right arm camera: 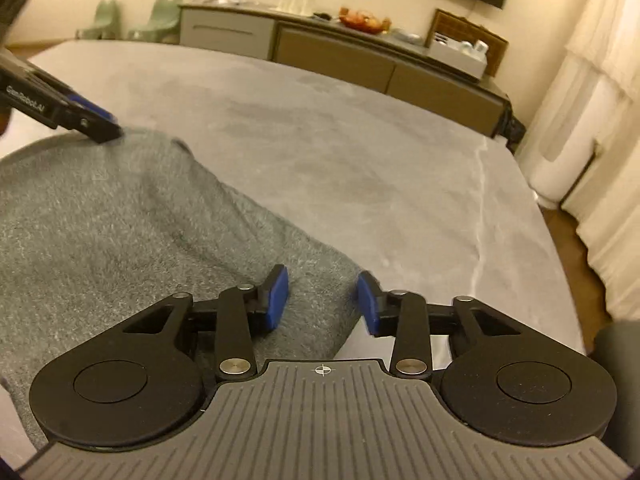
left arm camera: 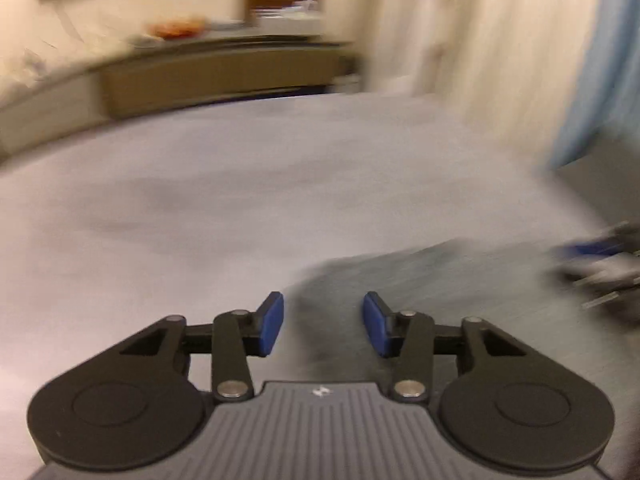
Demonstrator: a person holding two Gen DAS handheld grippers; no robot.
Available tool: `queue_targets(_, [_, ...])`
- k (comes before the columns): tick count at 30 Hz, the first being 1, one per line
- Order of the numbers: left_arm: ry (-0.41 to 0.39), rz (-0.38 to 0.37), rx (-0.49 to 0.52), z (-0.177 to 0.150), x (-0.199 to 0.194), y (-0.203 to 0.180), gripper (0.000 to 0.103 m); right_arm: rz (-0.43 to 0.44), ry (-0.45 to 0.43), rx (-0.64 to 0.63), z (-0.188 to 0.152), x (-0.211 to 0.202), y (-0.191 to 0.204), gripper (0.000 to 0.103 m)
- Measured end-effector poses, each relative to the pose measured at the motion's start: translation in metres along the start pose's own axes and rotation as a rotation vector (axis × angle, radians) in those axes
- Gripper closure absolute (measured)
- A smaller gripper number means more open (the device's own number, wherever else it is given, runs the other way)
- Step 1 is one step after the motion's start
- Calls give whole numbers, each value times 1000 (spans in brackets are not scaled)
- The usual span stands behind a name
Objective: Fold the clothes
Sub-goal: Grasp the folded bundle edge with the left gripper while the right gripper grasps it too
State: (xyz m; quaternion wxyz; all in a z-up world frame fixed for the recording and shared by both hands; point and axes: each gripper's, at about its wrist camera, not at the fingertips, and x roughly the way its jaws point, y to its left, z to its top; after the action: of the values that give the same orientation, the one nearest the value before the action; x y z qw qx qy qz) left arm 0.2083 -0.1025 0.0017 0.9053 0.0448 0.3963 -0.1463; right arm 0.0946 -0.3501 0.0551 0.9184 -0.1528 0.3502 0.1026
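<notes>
A grey garment (right arm camera: 132, 216) lies spread on the pale grey surface (right arm camera: 360, 152). The right claw (right arm camera: 323, 300) hangs over the garment's near edge, blue pads apart, gripping nothing. The left claw (right arm camera: 94, 120), lettered "GenRobot.AI", sits at the garment's far corner; in its own blurred view (left arm camera: 323, 324) its pads stand apart, empty.
</notes>
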Motion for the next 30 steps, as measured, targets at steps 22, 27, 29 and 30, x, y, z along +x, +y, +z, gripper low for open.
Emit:
queue_targets(22, [-171, -156, 408, -75, -100, -124, 58, 185, -240, -73, -63, -119, 45, 63])
queue_targets(27, [-54, -89, 405, -89, -67, -118, 56, 200, -139, -180, -69, -103, 64, 65])
queue_targets(29, [-38, -81, 353, -93, -63, -103, 55, 195, -120, -148, -76, -105, 53, 65])
queue_targets(30, [-42, -68, 372, -98, -68, -103, 56, 193, -110, -131, -79, -106, 47, 65])
